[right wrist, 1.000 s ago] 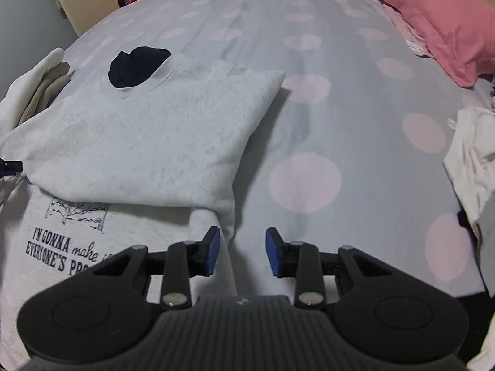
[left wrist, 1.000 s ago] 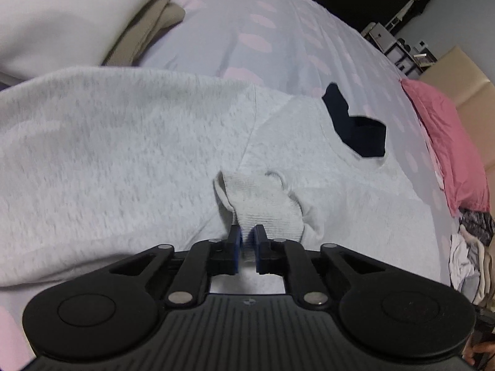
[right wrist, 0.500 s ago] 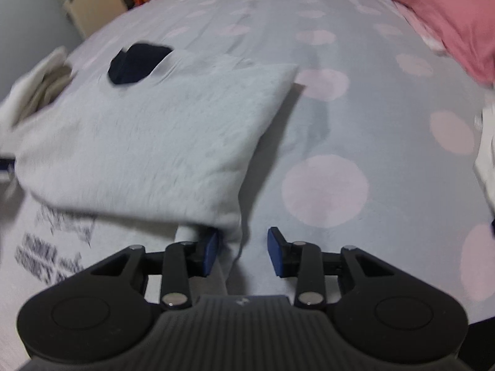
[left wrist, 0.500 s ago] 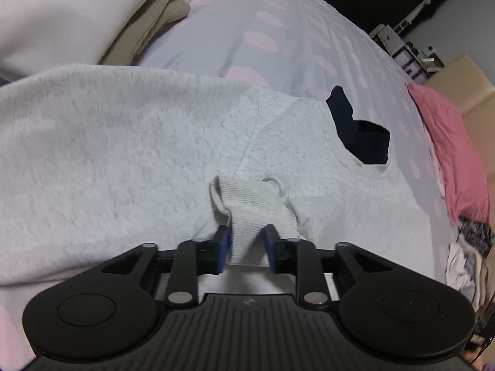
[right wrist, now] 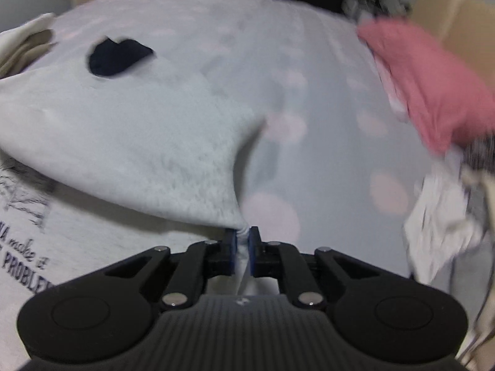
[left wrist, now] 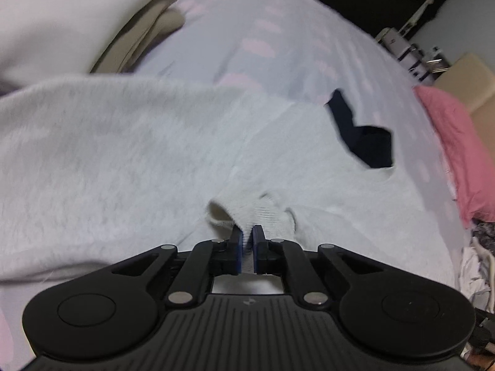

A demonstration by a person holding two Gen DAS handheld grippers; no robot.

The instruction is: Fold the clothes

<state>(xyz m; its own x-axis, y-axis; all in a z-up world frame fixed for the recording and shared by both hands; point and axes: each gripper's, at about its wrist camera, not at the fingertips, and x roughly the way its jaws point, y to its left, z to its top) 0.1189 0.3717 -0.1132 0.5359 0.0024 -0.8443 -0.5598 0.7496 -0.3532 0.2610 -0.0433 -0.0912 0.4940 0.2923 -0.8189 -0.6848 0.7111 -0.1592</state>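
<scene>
Pink-spotted bedsheet (right wrist: 324, 99) under sweatshirt (right wrist: 139, 130)

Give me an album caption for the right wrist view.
Right gripper pinches a grey sweatshirt's folded corner on a dotted bedsheet.

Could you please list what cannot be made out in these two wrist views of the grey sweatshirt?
- Left wrist view: the light grey sweatshirt's near hem lies behind the left gripper.
- Right wrist view: the printed black lettering runs off the left edge, blurred.
- Right wrist view: the crumpled white clothes pile is smeared and cut off at the right edge.
</scene>
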